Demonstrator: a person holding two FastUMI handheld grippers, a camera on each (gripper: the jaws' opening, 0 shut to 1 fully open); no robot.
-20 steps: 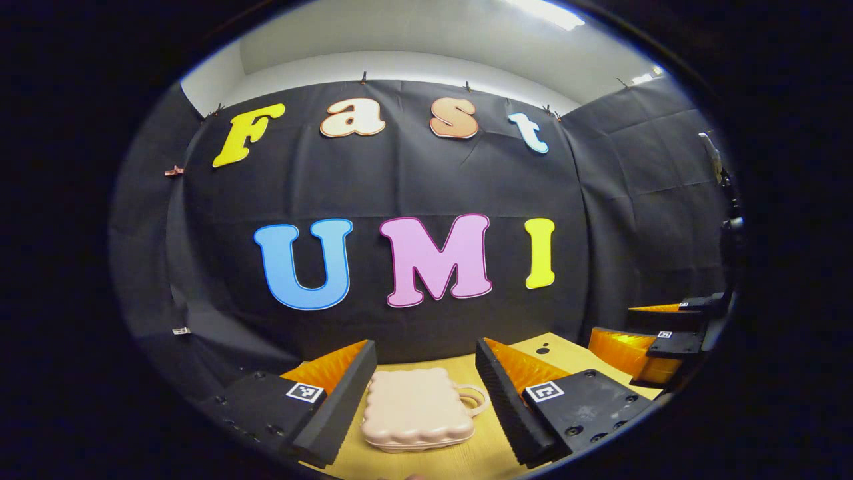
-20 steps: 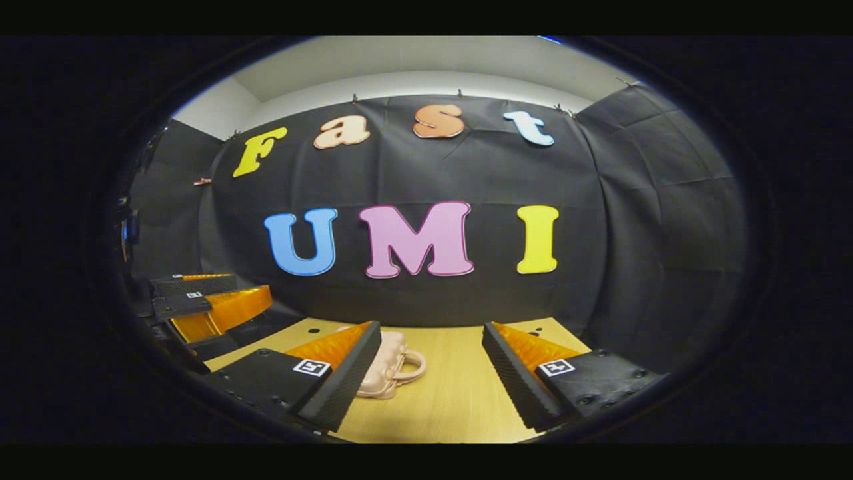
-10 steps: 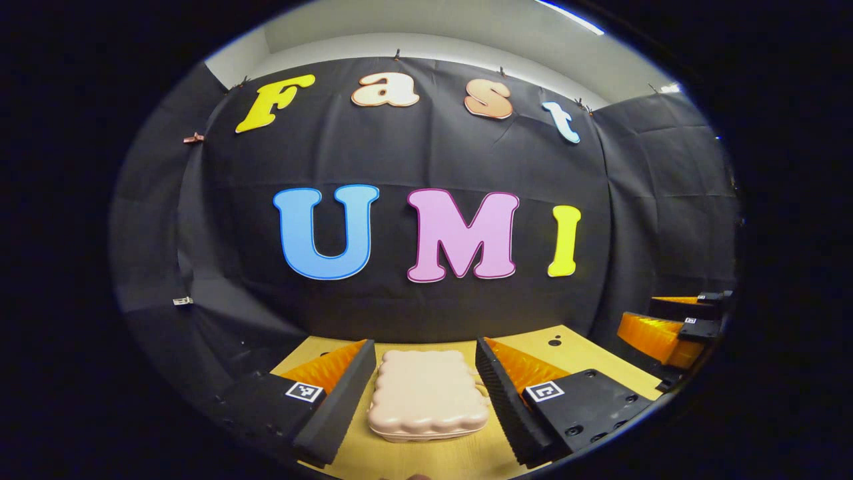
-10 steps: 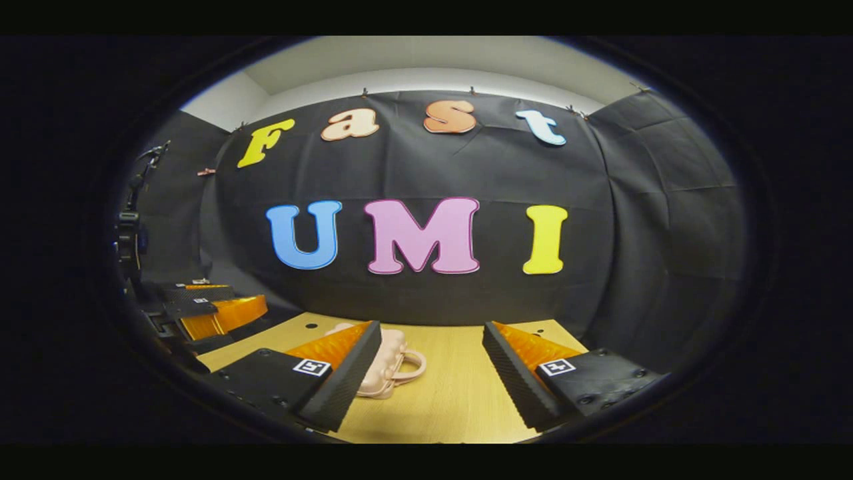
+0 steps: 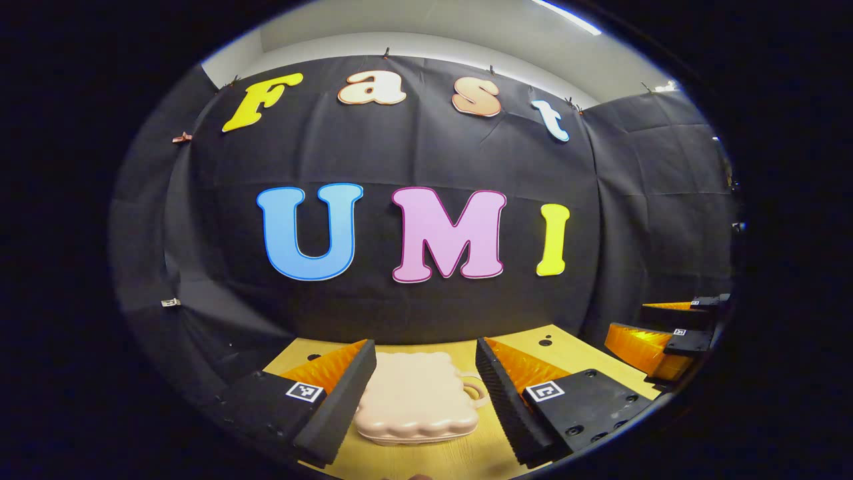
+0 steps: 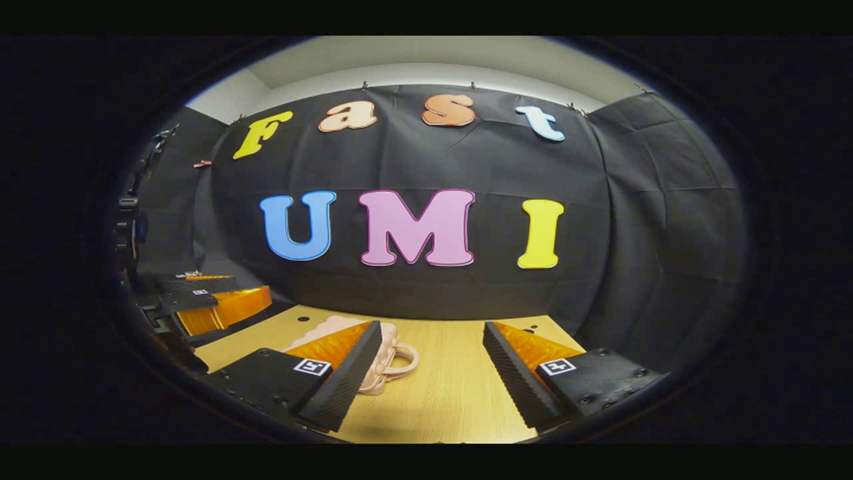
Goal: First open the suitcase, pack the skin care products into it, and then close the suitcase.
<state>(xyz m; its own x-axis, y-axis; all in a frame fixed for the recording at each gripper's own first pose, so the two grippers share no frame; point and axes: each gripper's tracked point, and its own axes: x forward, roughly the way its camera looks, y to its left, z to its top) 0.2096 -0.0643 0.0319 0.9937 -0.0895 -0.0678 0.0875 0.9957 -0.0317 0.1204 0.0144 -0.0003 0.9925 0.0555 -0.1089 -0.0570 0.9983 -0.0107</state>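
A small pink suitcase (image 5: 416,400) is lying flat and closed on the wooden desk (image 5: 566,353), its handle (image 6: 400,360) pointing toward the right side. In the left gripper view, the left gripper (image 5: 426,393) is hovering with its fingers spread wide, framing the case at 6 o'clock, probably to steady it. The right gripper (image 6: 433,383) is also gaping and holding nothing, with the case at its 9 o'clock and the handle just inside its span, seemingly lined up to lift the lid. No skin care products are visible.
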